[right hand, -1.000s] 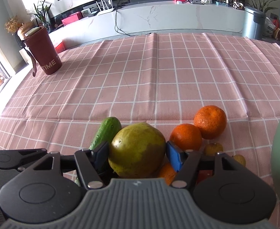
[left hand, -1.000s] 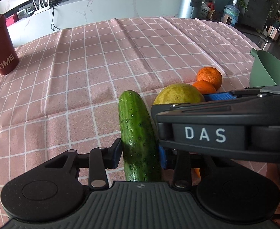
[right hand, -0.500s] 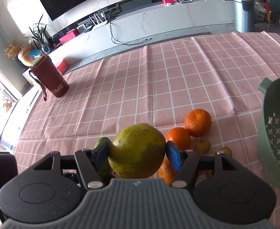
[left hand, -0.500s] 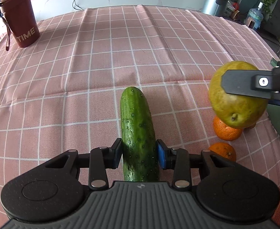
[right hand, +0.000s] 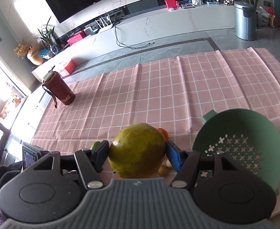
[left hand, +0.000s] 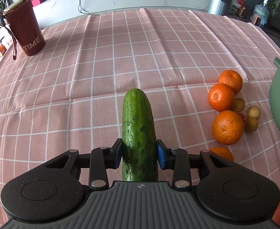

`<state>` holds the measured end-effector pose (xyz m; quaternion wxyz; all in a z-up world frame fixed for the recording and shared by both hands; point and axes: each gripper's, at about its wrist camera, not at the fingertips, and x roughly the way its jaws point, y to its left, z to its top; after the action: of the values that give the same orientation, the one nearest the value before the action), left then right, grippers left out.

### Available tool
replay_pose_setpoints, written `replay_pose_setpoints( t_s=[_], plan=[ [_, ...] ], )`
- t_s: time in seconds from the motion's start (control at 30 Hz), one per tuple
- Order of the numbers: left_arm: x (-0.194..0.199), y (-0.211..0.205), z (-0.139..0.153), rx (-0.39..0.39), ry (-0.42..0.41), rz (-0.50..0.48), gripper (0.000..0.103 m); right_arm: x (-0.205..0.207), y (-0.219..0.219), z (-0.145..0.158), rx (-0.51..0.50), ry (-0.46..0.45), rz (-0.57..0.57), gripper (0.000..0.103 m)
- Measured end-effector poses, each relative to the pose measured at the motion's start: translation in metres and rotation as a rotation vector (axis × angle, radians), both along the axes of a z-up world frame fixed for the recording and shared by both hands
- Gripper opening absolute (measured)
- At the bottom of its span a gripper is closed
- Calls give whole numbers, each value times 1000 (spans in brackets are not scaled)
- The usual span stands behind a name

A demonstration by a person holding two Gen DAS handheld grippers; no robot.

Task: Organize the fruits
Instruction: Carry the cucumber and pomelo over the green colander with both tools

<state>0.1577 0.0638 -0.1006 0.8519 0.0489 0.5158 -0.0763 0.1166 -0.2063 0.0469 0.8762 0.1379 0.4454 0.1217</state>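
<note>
While the pink checked tablecloth (left hand: 105,61) fills most of both views, the biggest task item on it is the green colander (right hand: 241,147), which sits at the right edge and looks empty through its star-shaped holes. A second ago the right claw (right hand: 138,157) was low among the fruit pile; now it has risen well above the cloth with the large yellow-green fruit (right hand: 138,152) pinched between its pads, jaws about half spread around that wide body, and the colander lies just to its right and below. My reading is that this fruit is on its way into the colander, the first piece to go.

The left claw (left hand: 139,155) has barely shifted place. Its jaws are closing on the cucumber (left hand: 138,131), both pads already against its sides near the near end, while the far tip points away over the cloth. Whether the cucumber is off the cloth I cannot tell.

With the big fruit gone, four oranges (left hand: 221,97) lie exposed near the right, beside the colander, and a few small yellowish fruits (left hand: 251,124) touch them. These remain to be sorted.
</note>
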Motion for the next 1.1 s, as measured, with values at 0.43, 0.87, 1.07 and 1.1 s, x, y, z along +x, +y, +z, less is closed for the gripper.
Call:
replay_pose_setpoints(
  t_s=[0.43, 0.87, 1.07, 1.1],
  plan=[
    [3, -67, 89, -215, -60, -97, 41, 15, -96, 4, -84, 41, -35, 62],
    [31, -190, 91, -327, 36, -334, 41, 49, -127, -45, -187, 109, 43, 62],
    [30, -223, 66, -302, 123, -427, 41, 47, -132, -76, -317, 171, 191, 62],
    [30, -227, 63, -295, 134, -440, 41, 44, -132, -81, -338, 177, 218, 62]
  ],
)
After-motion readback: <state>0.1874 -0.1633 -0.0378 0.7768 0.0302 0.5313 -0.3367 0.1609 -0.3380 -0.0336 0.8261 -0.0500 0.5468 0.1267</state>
